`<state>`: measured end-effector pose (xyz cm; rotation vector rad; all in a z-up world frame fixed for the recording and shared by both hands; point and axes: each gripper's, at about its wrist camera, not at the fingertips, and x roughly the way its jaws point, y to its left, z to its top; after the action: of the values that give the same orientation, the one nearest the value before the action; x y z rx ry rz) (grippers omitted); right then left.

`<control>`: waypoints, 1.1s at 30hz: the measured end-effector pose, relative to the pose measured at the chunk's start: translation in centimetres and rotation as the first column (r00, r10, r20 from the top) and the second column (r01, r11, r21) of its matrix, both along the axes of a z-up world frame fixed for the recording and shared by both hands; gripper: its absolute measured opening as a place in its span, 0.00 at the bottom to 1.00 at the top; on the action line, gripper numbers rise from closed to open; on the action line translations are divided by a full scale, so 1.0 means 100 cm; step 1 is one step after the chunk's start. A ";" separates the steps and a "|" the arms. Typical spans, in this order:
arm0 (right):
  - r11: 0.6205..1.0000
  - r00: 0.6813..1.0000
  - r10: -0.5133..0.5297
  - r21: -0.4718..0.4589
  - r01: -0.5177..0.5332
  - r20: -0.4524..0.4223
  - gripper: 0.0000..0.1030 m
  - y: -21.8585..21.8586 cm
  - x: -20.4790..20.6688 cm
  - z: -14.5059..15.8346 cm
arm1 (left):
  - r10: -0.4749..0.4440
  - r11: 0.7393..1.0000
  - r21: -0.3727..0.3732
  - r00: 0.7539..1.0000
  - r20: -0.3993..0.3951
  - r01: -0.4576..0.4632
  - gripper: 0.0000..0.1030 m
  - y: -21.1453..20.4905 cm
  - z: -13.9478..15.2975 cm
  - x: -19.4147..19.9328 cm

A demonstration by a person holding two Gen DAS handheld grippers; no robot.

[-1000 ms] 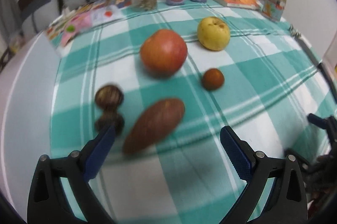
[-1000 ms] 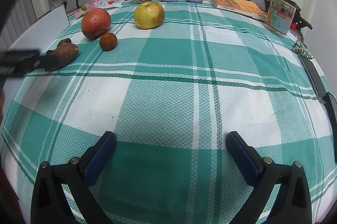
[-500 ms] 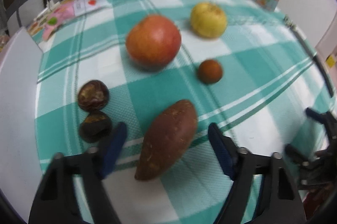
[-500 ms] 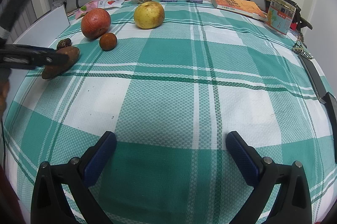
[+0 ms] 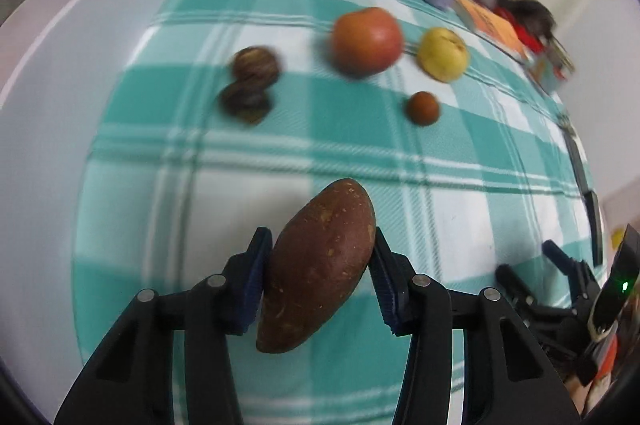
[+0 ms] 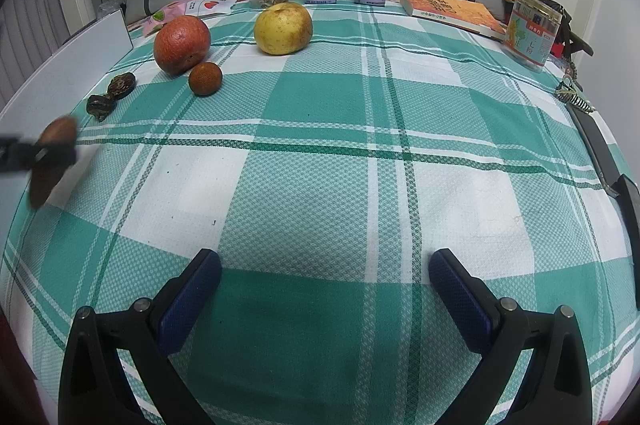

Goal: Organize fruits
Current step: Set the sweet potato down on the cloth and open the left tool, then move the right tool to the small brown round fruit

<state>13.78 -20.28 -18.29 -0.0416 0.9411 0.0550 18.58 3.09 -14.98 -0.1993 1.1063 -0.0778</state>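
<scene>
the sweet potato [image 5: 318,267] is being pinched between the blue pads of the left gripper [image 5: 318,277], whose jaws are closing on it; it is being held with its long axis tilted and its tips sticking out above and below the pads. in the right wrist view it is seen blurred [image 6: 52,161] at the far left edge, apparently being carried just above the checked green-and-white cloth [image 6: 320,185]. the step in hand is judged to be the pick-up and carrying of this piece toward a new spot.

the right gripper [image 6: 324,289] is being held spread wide over bare cloth, with nothing between its pads.

the next move is thought to call for a firm, centred hold, since the tapered, rounded body could be swivelling or slipping in the pads, and for a gentle set-down.

room is being left in the middle and near part of the cloth. the red apple [image 6: 182,43], the yellow pear [image 6: 283,28], the small orange fruit [image 6: 205,78] and the two dark wrinkled fruits [image 6: 110,95] are being kept well apart from the carried piece, along the far left. the cloth's left border and the white board [image 6: 72,65] beside it are lying near the held piece, so drift that way is best avoided.
</scene>
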 end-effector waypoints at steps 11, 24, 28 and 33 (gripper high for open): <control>1.000 1.000 0.001 0.001 -0.001 0.001 1.00 0.000 0.000 -0.001 | 0.047 0.989 0.134 0.996 0.079 -0.057 0.94 0.005 -0.029 -0.020; 1.000 1.000 0.000 0.000 0.000 0.001 1.00 0.000 0.000 -0.001 | -0.010 0.979 0.204 0.987 0.158 -0.023 1.00 0.005 -0.033 -0.035; 1.000 1.000 0.000 0.001 0.000 0.001 1.00 -0.001 -0.001 0.000 | -0.010 0.979 0.205 0.987 0.160 -0.023 1.00 0.004 -0.034 -0.036; 1.000 1.000 0.000 0.008 0.000 -0.003 1.00 -0.001 0.000 0.000 | -0.010 0.979 0.205 0.987 0.161 -0.024 1.00 0.005 -0.034 -0.036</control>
<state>13.80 -20.38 -18.33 -0.0346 0.9437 0.0591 15.01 3.56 -18.35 -0.0103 0.9447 0.0271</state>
